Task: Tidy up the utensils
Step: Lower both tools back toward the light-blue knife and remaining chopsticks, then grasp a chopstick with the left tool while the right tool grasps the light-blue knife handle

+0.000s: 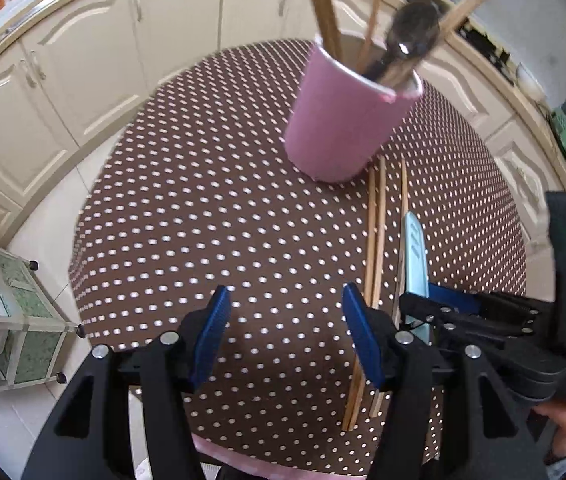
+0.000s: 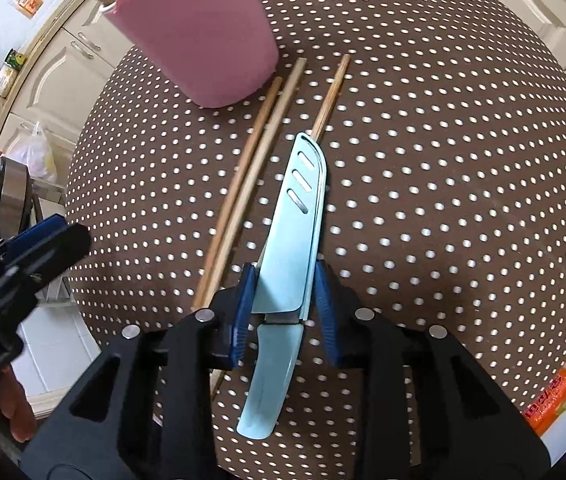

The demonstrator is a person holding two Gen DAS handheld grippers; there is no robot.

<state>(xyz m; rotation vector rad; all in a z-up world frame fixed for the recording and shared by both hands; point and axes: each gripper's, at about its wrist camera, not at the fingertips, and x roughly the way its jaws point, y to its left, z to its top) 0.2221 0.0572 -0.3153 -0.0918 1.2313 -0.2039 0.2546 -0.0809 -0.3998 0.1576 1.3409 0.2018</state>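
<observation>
- The left gripper (image 1: 285,336) hovers over the dotted tablecloth (image 1: 203,200) with jaws apart and nothing between them.
- Three loose chopsticks (image 2: 243,184) lie beside the pink cup (image 2: 203,36).
- The right gripper (image 2: 285,312) straddles the sheathed blue knife (image 2: 295,224); whether its pads press cannot be told, so a slack grip could let the knife slip.

Pink cup (image 2: 199,28): rim and mouth cut off by top edge in right wrist view. Spoon head (image 1: 413,30) in cup blurred; type uncertain. Chopsticks (image 1: 377,248) on tabletop (image 1: 203,200) partly hidden behind left gripper fingers (image 1: 363,332). Knife (image 2: 295,224) pad contact with right gripper (image 2: 285,304) not discernible. Third chopstick (image 2: 329,100) mostly hidden under knife sheath.
</observation>
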